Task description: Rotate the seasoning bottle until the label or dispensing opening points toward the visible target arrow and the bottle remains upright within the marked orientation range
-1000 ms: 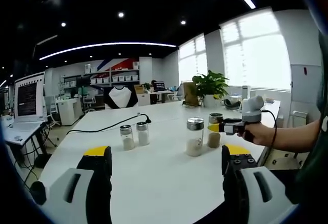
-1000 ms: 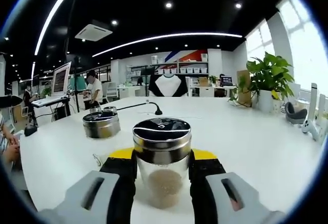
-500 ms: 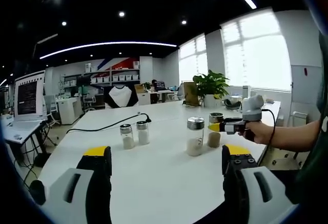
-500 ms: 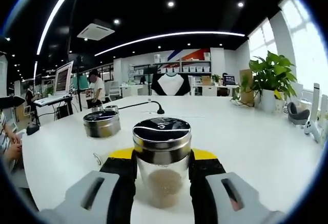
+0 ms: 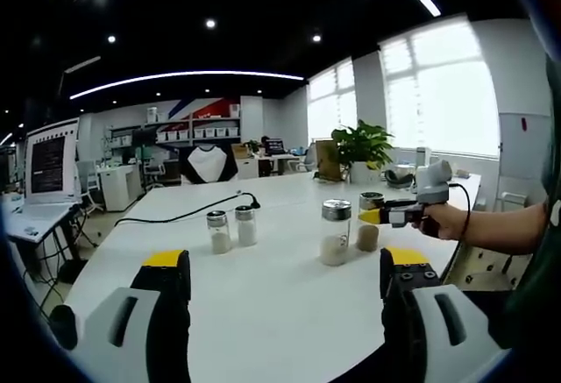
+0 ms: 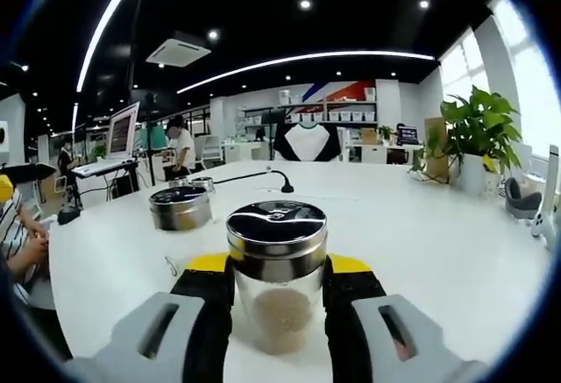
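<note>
White table (image 5: 289,313), four glass shakers on it. One bottle (image 6: 277,278) is clamped between the jaws of the right gripper (image 6: 277,300), upright, base on or just above the table; contact cannot be told. Steel cap on top, brownish powder in the lower part. No label is made out on the glass, and the dispensing holes on the cap cannot be read.

A second shaker (image 6: 180,207) is seen just beyond the bottle, to its left in the right gripper view. In the left gripper view the same bottle (image 5: 369,222) is held at its far side, with that shaker (image 5: 334,233) just beside it and a pair of small shakers (image 5: 231,229) well apart from the bottle. A black cable (image 5: 184,216) runs behind the pair.

Left gripper (image 5: 285,291): jaws wide apart, nothing between them, held well back from the bottle.

No target arrow or marked range is found on the table near the bottle. Progress judged: grasp made, bottle upright; alignment cannot be confirmed, so turning and release are taken as left to do.
</note>
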`<state>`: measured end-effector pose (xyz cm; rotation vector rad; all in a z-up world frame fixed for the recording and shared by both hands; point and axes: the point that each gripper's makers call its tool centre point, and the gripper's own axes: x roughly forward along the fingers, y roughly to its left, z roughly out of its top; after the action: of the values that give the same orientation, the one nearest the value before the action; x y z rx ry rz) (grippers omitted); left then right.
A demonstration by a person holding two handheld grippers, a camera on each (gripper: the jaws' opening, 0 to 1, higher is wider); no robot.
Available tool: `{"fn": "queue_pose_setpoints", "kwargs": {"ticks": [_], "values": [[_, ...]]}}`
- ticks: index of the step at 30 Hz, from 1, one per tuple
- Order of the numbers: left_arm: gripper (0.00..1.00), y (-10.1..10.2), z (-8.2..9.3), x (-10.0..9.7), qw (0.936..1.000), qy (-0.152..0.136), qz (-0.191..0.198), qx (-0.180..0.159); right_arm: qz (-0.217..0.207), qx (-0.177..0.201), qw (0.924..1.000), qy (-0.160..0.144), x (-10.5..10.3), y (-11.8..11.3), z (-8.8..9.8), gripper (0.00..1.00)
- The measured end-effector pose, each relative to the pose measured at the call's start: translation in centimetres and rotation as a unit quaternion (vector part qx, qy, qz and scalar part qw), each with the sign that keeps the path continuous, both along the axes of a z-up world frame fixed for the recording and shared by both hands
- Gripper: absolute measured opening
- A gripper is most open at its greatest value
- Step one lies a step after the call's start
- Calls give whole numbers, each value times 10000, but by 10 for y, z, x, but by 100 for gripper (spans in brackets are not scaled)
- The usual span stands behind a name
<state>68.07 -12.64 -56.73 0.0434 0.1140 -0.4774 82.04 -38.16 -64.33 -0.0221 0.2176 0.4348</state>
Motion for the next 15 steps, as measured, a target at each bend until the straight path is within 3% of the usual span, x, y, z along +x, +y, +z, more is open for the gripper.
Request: {"fn": "queue_pose_setpoints", "kwargs": {"ticks": [15], "values": [[94,4,-3,-2,10000,23,72,14,711,12,9975,64,-1,2,-1,38]]}}
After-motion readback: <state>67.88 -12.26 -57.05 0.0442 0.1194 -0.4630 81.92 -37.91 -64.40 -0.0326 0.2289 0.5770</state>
